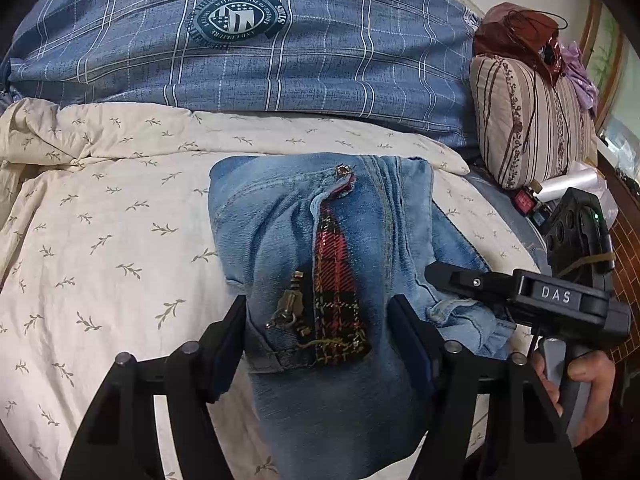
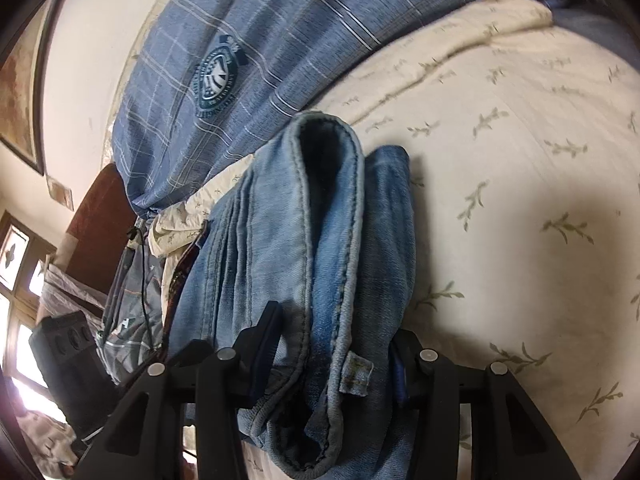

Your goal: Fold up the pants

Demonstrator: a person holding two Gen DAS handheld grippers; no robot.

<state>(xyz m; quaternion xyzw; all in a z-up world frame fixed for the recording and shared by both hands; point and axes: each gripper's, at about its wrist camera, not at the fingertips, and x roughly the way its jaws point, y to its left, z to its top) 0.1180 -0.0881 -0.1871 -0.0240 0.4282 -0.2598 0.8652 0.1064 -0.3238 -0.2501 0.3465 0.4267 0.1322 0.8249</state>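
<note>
Light blue jeans [image 1: 280, 240] lie folded into a thick bundle on the cream leaf-print bedcover [image 1: 100, 220]. The open fly faces up, showing a brass zipper pull [image 1: 290, 308] and red plaid lining [image 1: 336, 280]. My left gripper [image 1: 320, 312] straddles the near end of the bundle, both pads pressed against the denim. In the right wrist view my right gripper [image 2: 334, 332] is closed on the stacked waistband edge of the jeans [image 2: 272, 240], beside a belt loop [image 2: 356, 376]. The right gripper's body [image 1: 556, 296] and the hand [image 1: 580, 380] holding it show at the jeans' right side.
A rolled blue plaid duvet [image 1: 320, 60] lies across the bed behind the jeans. To the right are a striped pillow [image 1: 528, 120] with a dark red bag [image 1: 516, 28] on top. A black device [image 2: 68, 360] and loose cloth sit by the window side.
</note>
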